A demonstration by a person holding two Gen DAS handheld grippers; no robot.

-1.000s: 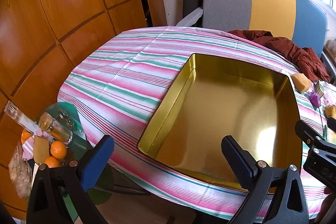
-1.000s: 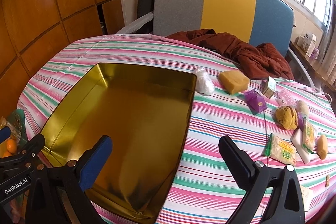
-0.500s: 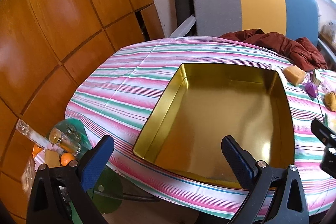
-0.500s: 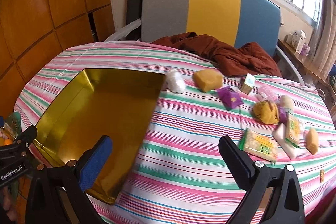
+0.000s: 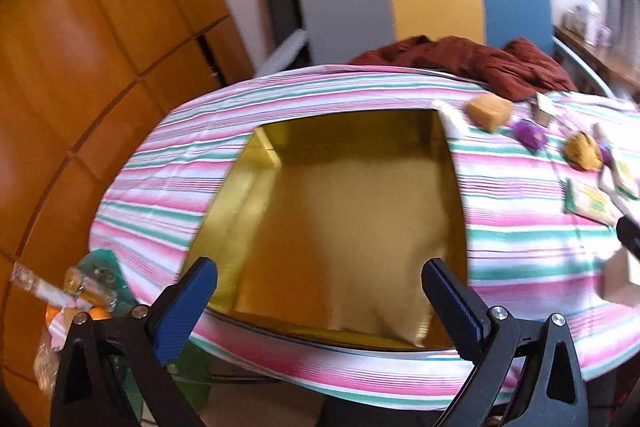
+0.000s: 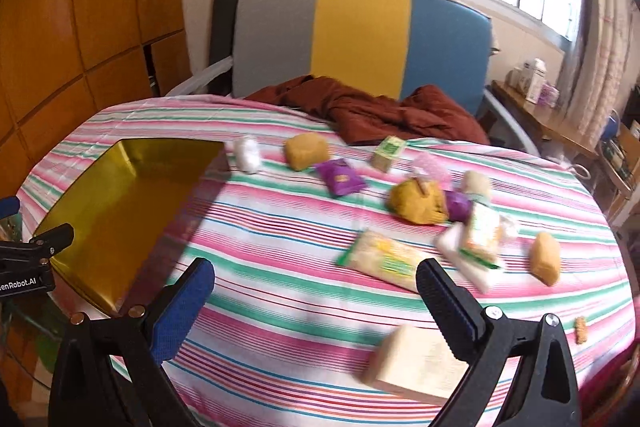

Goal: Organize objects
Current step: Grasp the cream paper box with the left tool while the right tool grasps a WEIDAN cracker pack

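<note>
Starting pick-up step: both tools wide open, empty. Left tool hung over empty gold tin on bench. Right tool faced scattered snacks beside tin; nearest, pale packet. Next move likely: lower right tool, straddle packet, close.

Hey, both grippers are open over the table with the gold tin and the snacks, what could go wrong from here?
1. The gold tin sits near the table's front edge; a bump from the left hand-held gripper might push it off.
2. The snack packets overlap, so the right hand-held gripper may grab two.
3. The beige box lies near the edge.
</note>
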